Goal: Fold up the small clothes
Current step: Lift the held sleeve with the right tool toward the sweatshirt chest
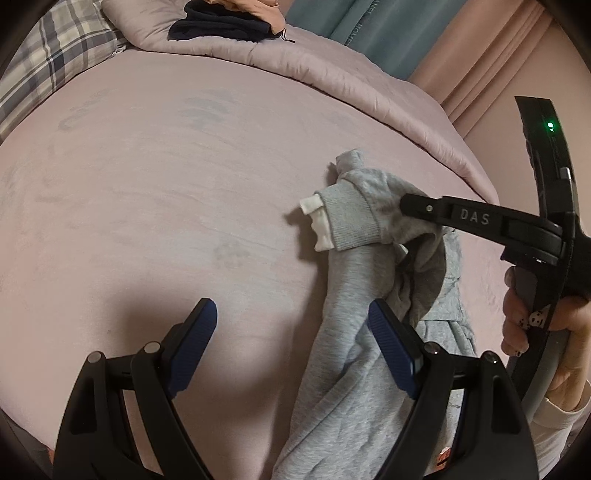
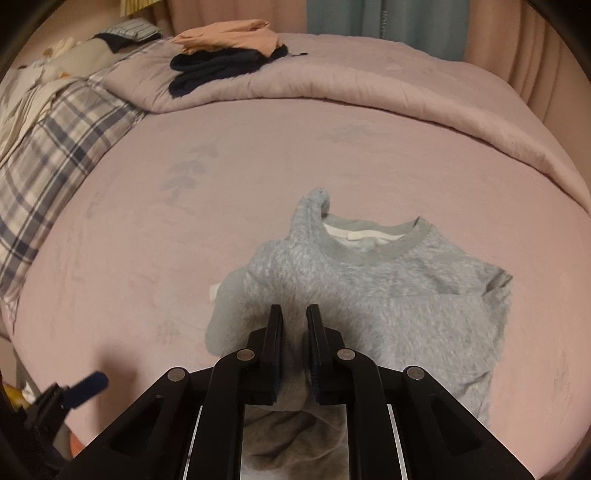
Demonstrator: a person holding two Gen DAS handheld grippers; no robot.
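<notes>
Closest to my right wrist camera, the right tongs (image 2: 294, 314) sit narrowed on a bunched fold of the grey sweatshirt (image 2: 388, 288), gripping the cloth between both fingers; from the left wrist view I see them clamped near the ribbed cuff (image 1: 351, 218), with a white inner cuff (image 1: 317, 225) poking out beyond it; the lifted sleeve drapes down from that grip. I have the left tongs (image 1: 291, 321) spread wide and holding nothing, one blue pad (image 1: 391, 347) just beside the hanging cloth; whether it touches, I cannot tell. I see the sweatshirt lying on the pink bed (image 2: 184, 258), neckline away from me; a folded dark garment (image 2: 221, 66) and a peach one (image 2: 229, 35) rest on the rolled quilt (image 2: 369, 85) well beyond it.
</notes>
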